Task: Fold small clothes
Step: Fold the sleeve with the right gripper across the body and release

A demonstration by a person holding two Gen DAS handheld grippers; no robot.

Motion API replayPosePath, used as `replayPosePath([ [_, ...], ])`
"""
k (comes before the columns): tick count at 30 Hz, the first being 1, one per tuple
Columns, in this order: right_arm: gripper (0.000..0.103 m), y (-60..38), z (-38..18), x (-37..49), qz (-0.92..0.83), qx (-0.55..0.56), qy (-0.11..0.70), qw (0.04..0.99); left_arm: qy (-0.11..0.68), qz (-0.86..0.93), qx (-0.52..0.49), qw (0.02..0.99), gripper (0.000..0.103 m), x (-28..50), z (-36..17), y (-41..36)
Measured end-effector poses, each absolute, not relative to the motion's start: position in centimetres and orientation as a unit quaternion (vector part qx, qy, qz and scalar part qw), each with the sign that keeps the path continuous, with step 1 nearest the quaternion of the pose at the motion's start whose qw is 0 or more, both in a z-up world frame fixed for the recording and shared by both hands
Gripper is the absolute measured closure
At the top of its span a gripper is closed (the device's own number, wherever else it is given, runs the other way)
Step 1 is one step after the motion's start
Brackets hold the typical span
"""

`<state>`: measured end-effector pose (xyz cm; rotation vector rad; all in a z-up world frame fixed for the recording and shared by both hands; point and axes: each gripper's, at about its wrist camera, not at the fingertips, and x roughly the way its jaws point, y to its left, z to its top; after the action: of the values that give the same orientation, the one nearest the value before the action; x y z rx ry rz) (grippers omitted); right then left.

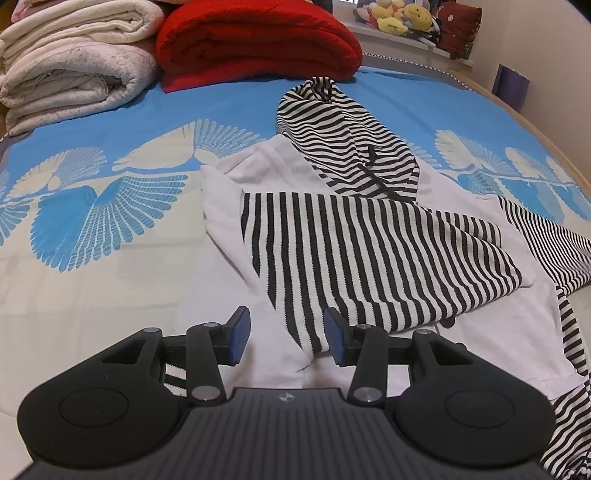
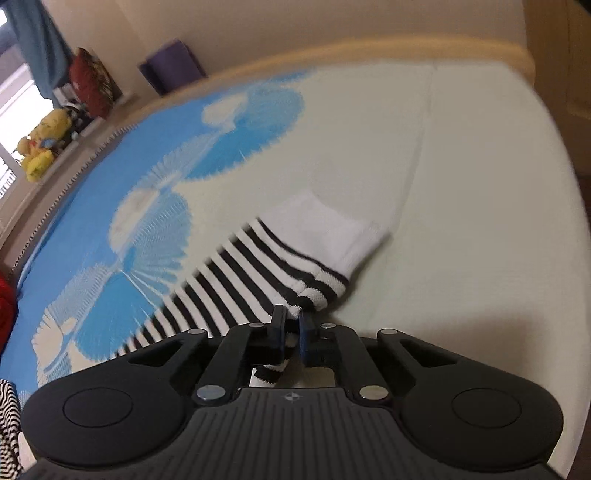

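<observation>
Blue-and-cream bedspread (image 1: 110, 288) lies under us, the striped hooded top (image 1: 369, 251) spread just before the red blanket (image 1: 255, 40). Our left gripper (image 1: 288, 336) hangs released over its hem; our right gripper (image 2: 291, 332) is clenched on the sleeve (image 2: 280, 258).

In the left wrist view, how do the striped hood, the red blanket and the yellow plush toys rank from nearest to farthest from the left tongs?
1. Striped hood: ahead of the left tongs, centre of the bed.
2. Red blanket: behind the hood, slightly left, at the bed's far edge.
3. Yellow plush toys: beyond the bed, top right, on the ledge.
</observation>
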<state>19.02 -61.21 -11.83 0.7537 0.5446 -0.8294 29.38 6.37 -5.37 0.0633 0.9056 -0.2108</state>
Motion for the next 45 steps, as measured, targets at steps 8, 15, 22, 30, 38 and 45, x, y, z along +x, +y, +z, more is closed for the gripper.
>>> replayPosePath([
  [8,0.098,-53.8,-5.1,21.6,-0.382,0.21,0.194,0.879,0.434,-0.095,0.015,0.896,0.054,29.2,-4.9,7.4],
  [15,0.099,-38.4,1.3,24.6,-0.208,0.068,0.119,0.969,0.44,-0.067,-0.009,0.896,0.054,29.3,-4.9,8.8],
  [22,0.097,-20.8,0.5,26.4,0.139,-0.018,0.226,0.964,0.434,-0.058,-0.046,0.898,0.054,28.9,-3.9,10.8],
  [30,0.068,-17.0,-1.3,23.9,0.227,0.013,0.361,0.905,0.431,-0.051,-0.068,0.898,0.054,29.1,-3.2,12.5],
  [38,0.066,-20.9,-2.1,25.8,0.125,0.023,0.365,0.922,0.438,-0.053,-0.049,0.896,0.054,29.3,-3.9,11.0],
  [45,0.065,-24.4,-6.1,27.0,0.04,0.036,0.398,0.916,0.441,-0.052,-0.043,0.895,0.054,29.9,-4.6,9.8],
])
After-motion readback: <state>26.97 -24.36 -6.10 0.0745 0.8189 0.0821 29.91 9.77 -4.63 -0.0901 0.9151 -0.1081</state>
